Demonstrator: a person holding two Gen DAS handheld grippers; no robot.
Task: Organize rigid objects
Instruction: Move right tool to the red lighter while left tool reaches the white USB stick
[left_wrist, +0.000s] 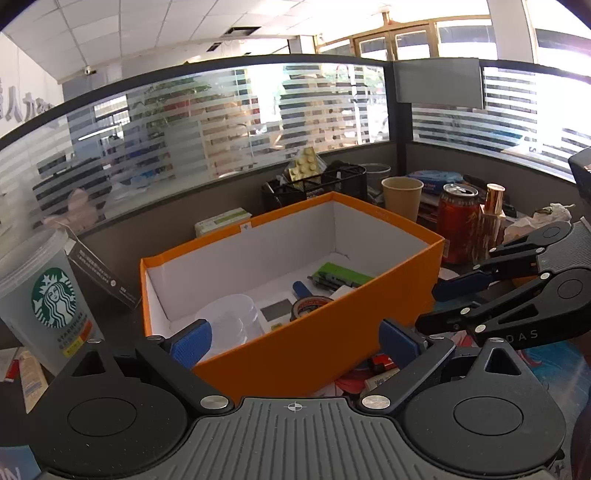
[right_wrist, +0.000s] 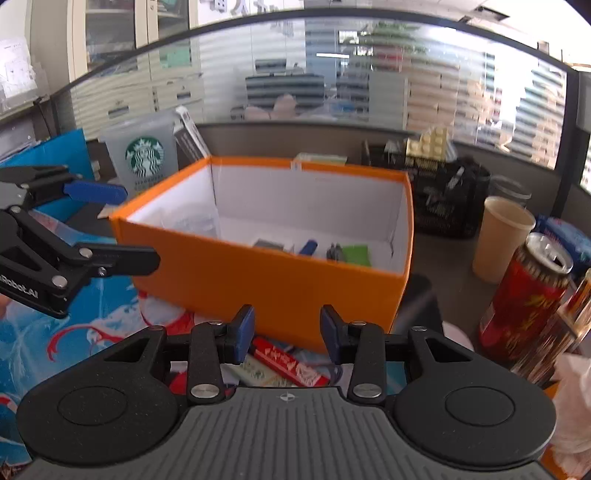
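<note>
An orange box (left_wrist: 303, 343) with a white inside stands mid-desk, also in the right wrist view (right_wrist: 266, 280). It holds a clear plastic cup (left_wrist: 231, 317), a tape roll (left_wrist: 308, 306), a green case (left_wrist: 341, 275) and a blue item (left_wrist: 301, 288). My left gripper (left_wrist: 295, 345) is open wide at the box's near corner, nothing pressed between its pads. My right gripper (right_wrist: 288, 334) hovers open in front of the box, over a flat red pack (right_wrist: 288, 363), holding nothing. Each gripper shows in the other's view: right gripper (left_wrist: 443, 302), left gripper (right_wrist: 122, 225).
A Starbucks cup (left_wrist: 51, 295) stands left of the box. To the right are a paper cup (right_wrist: 500, 236), an opened red can (right_wrist: 524, 295) and a gold-topped bottle (left_wrist: 493, 210). A black mesh organiser (right_wrist: 443, 199) sits behind. Papers and small packs litter the blue mat (right_wrist: 92, 325).
</note>
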